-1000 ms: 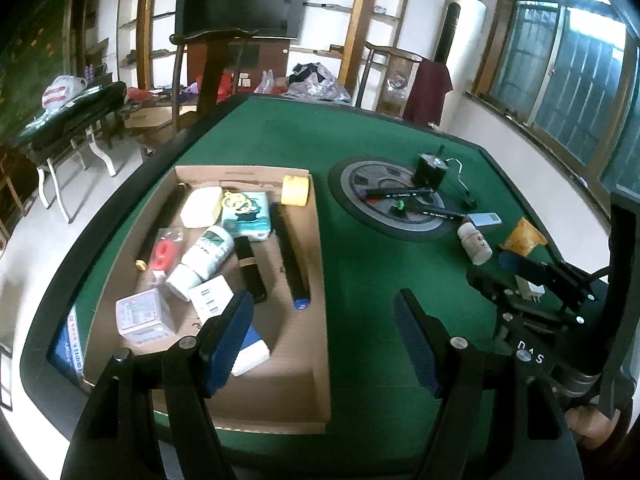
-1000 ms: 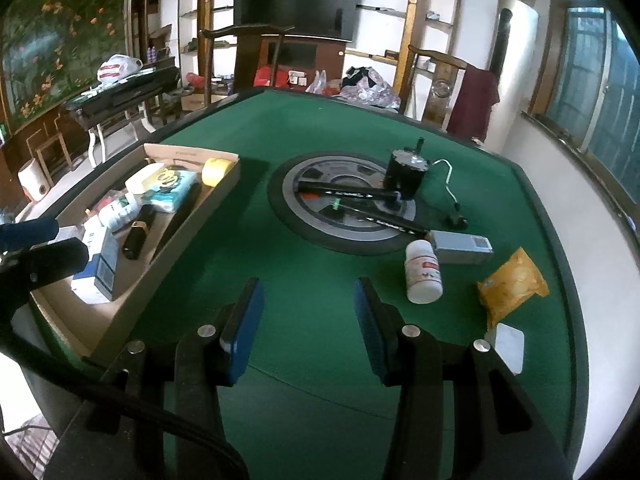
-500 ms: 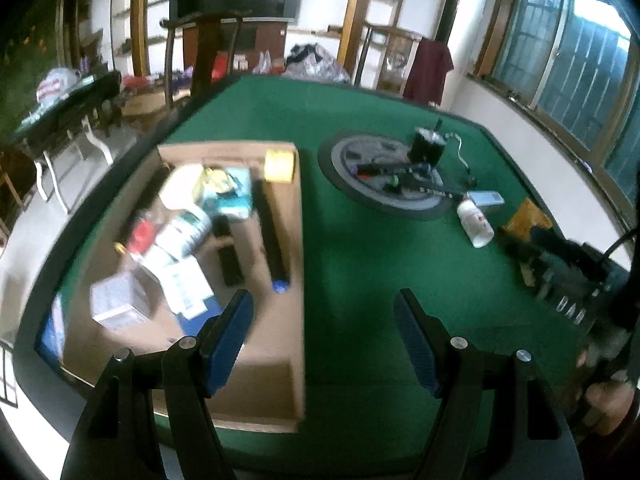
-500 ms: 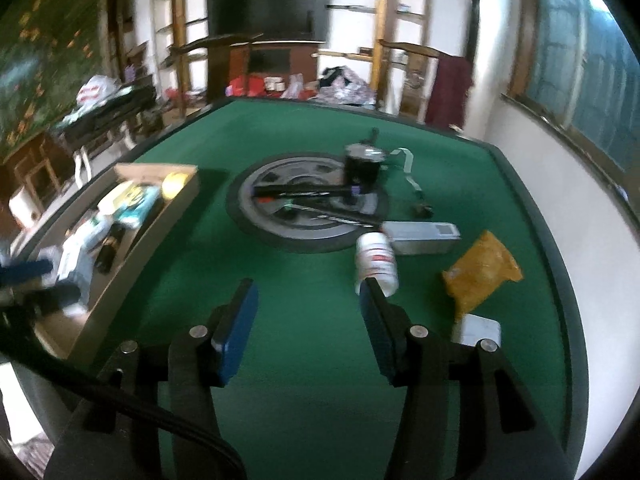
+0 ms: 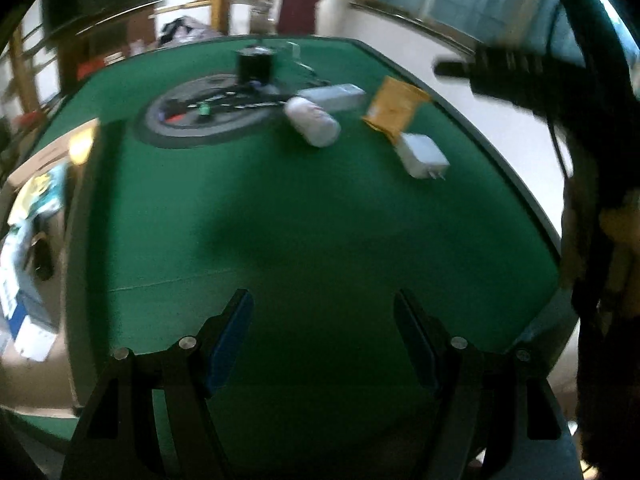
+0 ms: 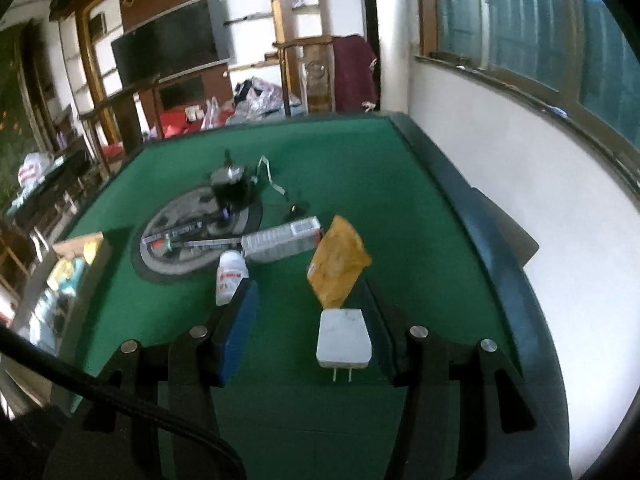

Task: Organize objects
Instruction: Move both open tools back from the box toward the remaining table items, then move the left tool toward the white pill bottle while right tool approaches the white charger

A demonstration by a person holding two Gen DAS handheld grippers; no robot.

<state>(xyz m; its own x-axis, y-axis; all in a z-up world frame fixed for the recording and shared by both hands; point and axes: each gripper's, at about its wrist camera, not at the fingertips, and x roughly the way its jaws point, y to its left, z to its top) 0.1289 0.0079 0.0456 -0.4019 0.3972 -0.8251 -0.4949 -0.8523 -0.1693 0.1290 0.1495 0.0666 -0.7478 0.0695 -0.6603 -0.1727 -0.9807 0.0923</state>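
The right gripper [image 6: 308, 332] stands with its jaws apart; they have just been opening, and the white plug adapter [image 6: 344, 338] lies flat on the green table [image 6: 400, 208] between them, close to the pad at 3 o'clock and clear of the blue pad at 9 o'clock, prongs pointing toward the camera. Just beyond it, at 12 o'clock, lies the yellow packet [image 6: 338, 262], its near corner almost touching the adapter. At 10 o'clock from the adapter a white pill bottle [image 6: 230, 276] lies on its side, partly behind the blue pad, with a long clear box [image 6: 282, 238] beyond it. Farther off, at 11 o'clock, a round grey disc [image 6: 196, 236] carries a black motor [image 6: 232, 188]. The cardboard tray [image 6: 76, 264] of sorted items sits at 9 o'clock by the table's edge. The left gripper [image 5: 322, 340] hangs open over bare green felt, nothing between its pads.
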